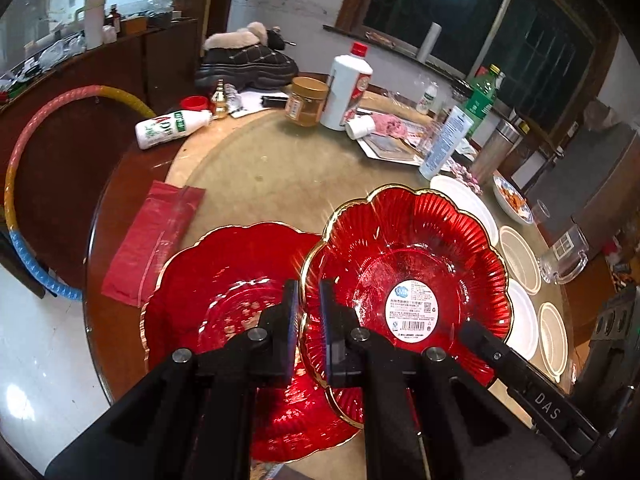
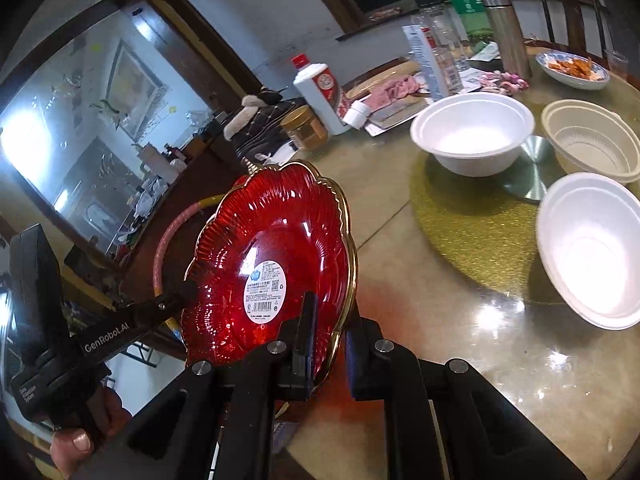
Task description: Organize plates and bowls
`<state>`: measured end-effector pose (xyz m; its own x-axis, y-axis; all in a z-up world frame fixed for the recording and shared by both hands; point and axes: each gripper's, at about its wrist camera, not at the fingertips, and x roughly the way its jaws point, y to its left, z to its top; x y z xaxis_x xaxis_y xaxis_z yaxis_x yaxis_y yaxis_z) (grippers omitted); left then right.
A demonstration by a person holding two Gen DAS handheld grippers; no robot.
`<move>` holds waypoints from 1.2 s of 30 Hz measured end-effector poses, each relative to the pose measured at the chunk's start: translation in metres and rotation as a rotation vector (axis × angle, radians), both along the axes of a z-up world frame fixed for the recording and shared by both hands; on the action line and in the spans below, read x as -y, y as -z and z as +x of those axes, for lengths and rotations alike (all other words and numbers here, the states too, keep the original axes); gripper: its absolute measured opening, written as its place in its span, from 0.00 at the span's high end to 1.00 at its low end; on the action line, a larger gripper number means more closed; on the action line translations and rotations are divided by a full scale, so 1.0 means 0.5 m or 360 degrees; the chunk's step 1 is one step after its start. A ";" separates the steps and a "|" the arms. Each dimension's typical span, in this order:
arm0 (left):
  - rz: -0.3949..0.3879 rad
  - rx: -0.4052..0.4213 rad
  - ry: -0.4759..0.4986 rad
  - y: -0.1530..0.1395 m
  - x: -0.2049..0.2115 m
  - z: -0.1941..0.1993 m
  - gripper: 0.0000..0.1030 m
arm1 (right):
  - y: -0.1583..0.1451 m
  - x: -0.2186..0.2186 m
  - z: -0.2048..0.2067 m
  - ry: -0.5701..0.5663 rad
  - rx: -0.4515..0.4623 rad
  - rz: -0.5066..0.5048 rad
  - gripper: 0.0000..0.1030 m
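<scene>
Matte black left gripper (image 1: 309, 312) and right gripper (image 2: 329, 334): angular linkage arms, round silver pivot screws, flat fingers (image 1: 291, 304), white "DAS" and "GenRobot.AI" lettering. Bare thumb (image 2: 74, 446) at grip.

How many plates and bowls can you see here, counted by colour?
Red plates: 2, the held red plate and the red plate on the table
White bowls: 2
Beige bowls: 2
Patterned dish with food: 1
Total: 7
</scene>
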<state>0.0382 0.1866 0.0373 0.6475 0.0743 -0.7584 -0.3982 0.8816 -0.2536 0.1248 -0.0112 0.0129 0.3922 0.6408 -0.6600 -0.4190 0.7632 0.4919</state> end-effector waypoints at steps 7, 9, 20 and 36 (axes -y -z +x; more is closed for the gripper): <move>-0.0008 0.0035 -0.0081 -0.002 -0.037 -0.042 0.93 | -0.004 -0.046 -0.019 -0.0083 0.0022 -0.0009 0.89; -0.0009 0.0038 -0.0098 -0.001 -0.046 -0.051 0.93 | -0.004 -0.057 -0.024 -0.0098 0.0022 -0.0012 0.89; -0.0030 0.0027 -0.0177 0.019 -0.085 -0.089 0.93 | 0.005 -0.113 -0.042 -0.0190 0.0016 -0.0060 0.89; -0.0062 -0.0048 -0.0228 0.065 -0.108 -0.103 0.93 | 0.047 -0.153 -0.024 -0.0248 -0.0059 -0.0125 0.89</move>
